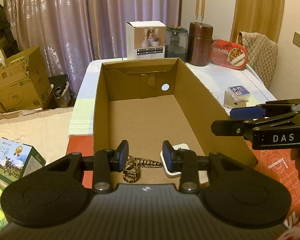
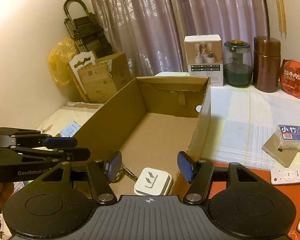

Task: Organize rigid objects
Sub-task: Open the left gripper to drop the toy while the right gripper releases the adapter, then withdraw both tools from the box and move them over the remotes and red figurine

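An open cardboard box (image 1: 190, 92) (image 2: 114, 116) sits on the table. Inside it, at the near end, lie a white plug adapter (image 1: 183, 146) (image 2: 153, 181) with its prongs up and a leopard-print clip (image 1: 138, 164) (image 2: 128, 173). My left gripper (image 1: 145, 154) (image 2: 82, 147) hovers over the box's near end, its jaws a small way apart with nothing between them. My right gripper (image 2: 150, 166) (image 1: 223, 121) hangs above the adapter at the box's near right corner. It is open, its pads clear of the adapter.
On the table right of the box lie a small clear box with a blue label (image 2: 291, 138) on a tan flat case, and a white remote (image 2: 290, 174) on a red mat. A white carton (image 2: 204, 60), green jar (image 2: 238, 64), brown canister (image 2: 267, 64) and red food pack (image 2: 296, 80) stand behind. A milk carton (image 1: 14, 160) lies left.
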